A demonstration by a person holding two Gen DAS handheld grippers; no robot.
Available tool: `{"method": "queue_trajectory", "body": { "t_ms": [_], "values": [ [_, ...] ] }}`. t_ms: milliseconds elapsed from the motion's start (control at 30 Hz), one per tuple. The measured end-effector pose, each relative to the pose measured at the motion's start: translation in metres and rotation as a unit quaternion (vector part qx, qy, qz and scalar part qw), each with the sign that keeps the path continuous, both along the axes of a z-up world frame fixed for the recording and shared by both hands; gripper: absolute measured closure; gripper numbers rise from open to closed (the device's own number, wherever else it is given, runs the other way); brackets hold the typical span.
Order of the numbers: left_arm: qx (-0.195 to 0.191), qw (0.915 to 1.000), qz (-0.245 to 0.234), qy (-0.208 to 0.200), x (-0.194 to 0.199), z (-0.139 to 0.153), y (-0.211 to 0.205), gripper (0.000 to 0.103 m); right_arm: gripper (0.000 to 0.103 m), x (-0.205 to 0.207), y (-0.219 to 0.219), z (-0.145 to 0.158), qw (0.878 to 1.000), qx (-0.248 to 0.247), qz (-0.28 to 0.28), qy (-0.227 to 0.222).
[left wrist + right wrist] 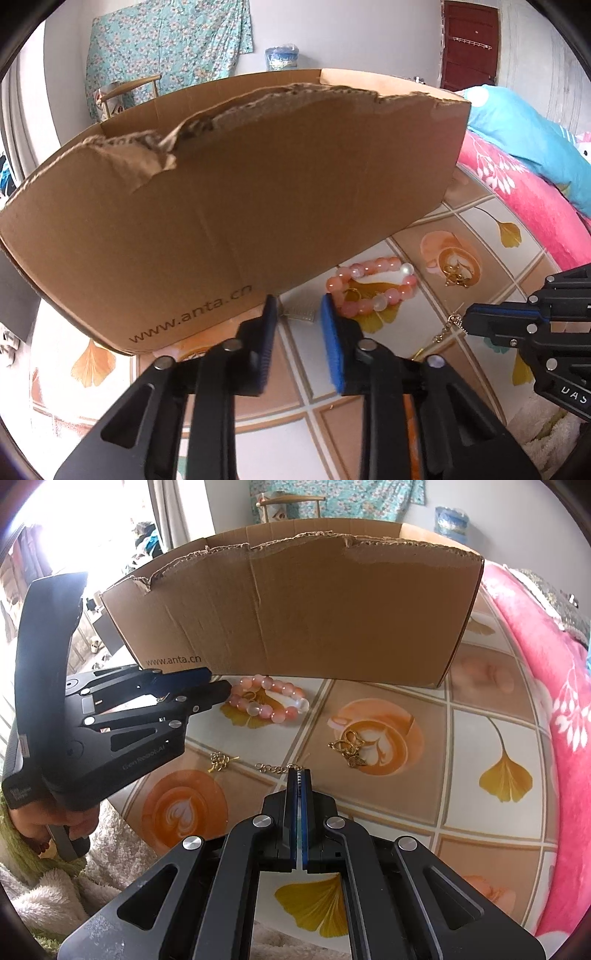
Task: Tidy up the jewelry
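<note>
We find the jewelry still lying loose on the patterned tabletop, in front of the torn cardboard box. The pink bead bracelet lies just before the box wall, with a small gold ring inside its loop. A gold butterfly ornament rests to its right on the printed cup motif, and a small gold charm lies apart, nearer us. A gold chain runs across the table to the tip of the right gripper; its jaws are pressed together, and the chain's end appears pinched between them, though the contact is too small to confirm beyond doubt. The left gripper hovers at the near edge of the bracelet; its jaws stand a little apart, and nothing is between the blue pads, though the right-hand pad sits just beside the beads. The inside of the box is hidden from both views, so we cannot tell whether any piece has already been deposited. We judge the task to be at an early stage: five pieces remain on the table, one apparently gripped but not lifted, none visibly put away. A pink blanket borders the table on the right.
</note>
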State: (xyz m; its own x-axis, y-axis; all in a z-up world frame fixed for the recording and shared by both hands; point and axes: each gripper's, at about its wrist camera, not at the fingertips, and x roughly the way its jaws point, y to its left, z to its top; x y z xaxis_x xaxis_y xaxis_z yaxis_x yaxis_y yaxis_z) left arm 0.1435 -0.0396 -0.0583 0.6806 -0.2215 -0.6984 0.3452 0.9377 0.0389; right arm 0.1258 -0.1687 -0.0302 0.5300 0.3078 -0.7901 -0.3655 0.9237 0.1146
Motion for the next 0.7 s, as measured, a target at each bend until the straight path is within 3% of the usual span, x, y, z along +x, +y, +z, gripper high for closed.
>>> {"method": "queue_trajectory", "body": {
  "t_ms": [167,433,500,700],
  "values": [
    [0.001,1.0,-0.002,-0.003,-0.001,0.001,-0.002,0.092,0.103,0.0,0.0,0.001,1.0,-0.001,0.0,-0.001],
    [0.004,1.0,-0.005,-0.002,-0.004,0.0,0.0,0.092,0.103,0.001,-0.003,0.001,1.0,0.005,-0.001,0.004],
    [0.007,1.0,-0.005,0.002,-0.006,0.001,0.001,0.1,0.103,0.001,-0.004,0.002,1.0,0.002,-0.001,0.004],
    [0.011,0.9998,-0.007,0.016,-0.018,0.002,0.009,0.1,0.101,0.004,-0.013,0.0,1.0,0.01,-0.003,0.01]
  ]
}}
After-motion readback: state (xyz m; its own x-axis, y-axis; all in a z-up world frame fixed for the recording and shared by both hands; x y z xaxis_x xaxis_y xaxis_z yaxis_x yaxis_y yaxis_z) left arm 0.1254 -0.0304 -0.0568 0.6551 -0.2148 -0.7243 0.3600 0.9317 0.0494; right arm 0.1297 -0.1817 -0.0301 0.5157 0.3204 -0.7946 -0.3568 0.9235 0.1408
